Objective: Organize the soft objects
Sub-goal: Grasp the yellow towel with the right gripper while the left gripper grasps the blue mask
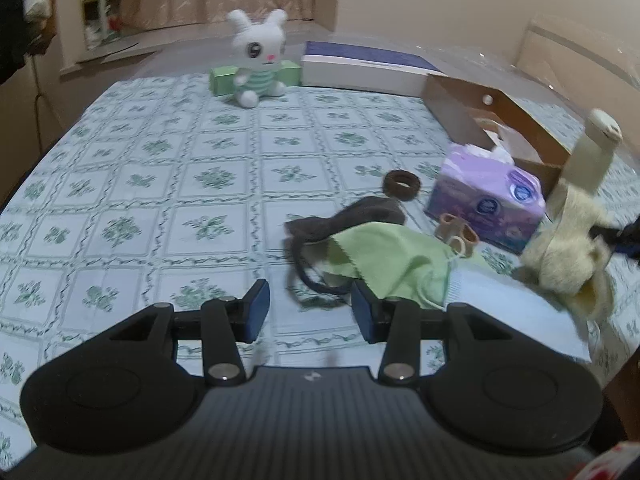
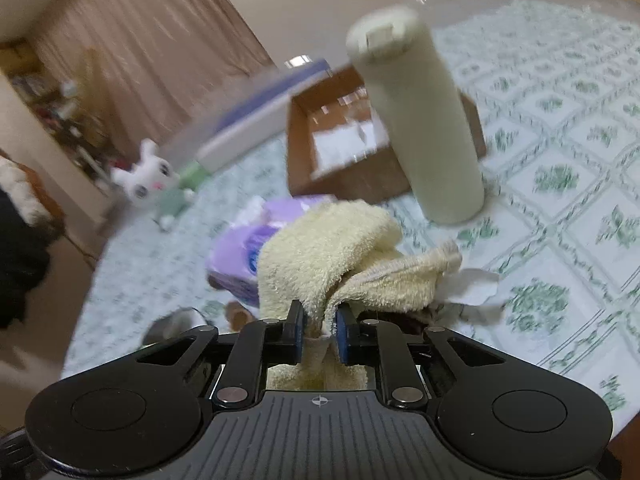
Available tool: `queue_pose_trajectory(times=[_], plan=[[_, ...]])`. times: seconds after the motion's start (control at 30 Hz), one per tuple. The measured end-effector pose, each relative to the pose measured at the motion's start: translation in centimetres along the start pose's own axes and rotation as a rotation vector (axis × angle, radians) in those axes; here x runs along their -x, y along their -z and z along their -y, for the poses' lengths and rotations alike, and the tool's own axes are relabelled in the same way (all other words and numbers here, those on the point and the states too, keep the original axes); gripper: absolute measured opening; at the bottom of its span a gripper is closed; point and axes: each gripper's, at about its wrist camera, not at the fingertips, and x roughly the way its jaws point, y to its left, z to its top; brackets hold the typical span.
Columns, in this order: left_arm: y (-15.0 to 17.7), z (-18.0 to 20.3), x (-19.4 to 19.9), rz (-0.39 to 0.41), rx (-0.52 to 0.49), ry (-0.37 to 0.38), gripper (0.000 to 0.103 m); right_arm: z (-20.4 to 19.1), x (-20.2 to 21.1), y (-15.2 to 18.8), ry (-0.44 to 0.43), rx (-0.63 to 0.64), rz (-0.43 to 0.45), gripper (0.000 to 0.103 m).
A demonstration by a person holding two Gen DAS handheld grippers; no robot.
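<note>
Towel [image 2: 320,248], cream and bunched, sits pinched between the closed jaws of the right gripper [image 2: 320,334], beside the purple tissue pack [image 2: 236,256] and short of the brown box [image 2: 320,140], so the sorting looks barely begun. The left gripper [image 1: 310,308] hangs open and empty over the table [image 1: 160,184]. Only its view shows the green cloth [image 1: 388,256], dark cloth [image 1: 360,216] and hair tie [image 1: 401,185] waiting; only the right view shows the grip.
</note>
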Motion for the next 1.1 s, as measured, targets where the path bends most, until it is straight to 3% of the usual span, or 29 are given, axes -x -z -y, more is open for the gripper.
queue_pose_trajectory(times=[0.13, 0.27, 0.5, 0.63, 0.87, 1.0, 1.1], plan=[[0.2, 2.1, -0.4, 0.006, -0.073, 0.022, 0.041, 0.2, 3.5, -0.6, -0.050, 0.065, 0.095, 0.016], [0.6, 4.6, -0.6, 0.015, -0.173, 0.056, 0.041, 0.4, 5.8, -1.4, -0.016, 0.136, 0.138, 0.016], [2.4, 8.8, -1.2, 0.014, -0.384, 0.132, 0.043, 2.0, 7.8, -1.0, 0.104, 0.267, 0.132, 0.016], [4.3, 10.8, -1.4, 0.017, -0.521, 0.139, 0.043, 3.0, 7.6, -0.5, 0.112, 0.295, 0.100, 0.016], [6.2, 14.1, -2.1, 0.078, -0.734, 0.150, 0.046, 3.4, 7.4, -0.1, 0.072, 0.307, 0.078, 0.016], [7.3, 15.3, -3.1, 0.125, -0.858, 0.103, 0.046, 3.6, 7.0, 0.2, 0.076, 0.306, 0.056, 0.016], [7.5, 15.8, -3.7, 0.162, -0.920, 0.128, 0.042, 3.5, 6.8, 0.6, 0.077, 0.320, 0.049, 0.016]])
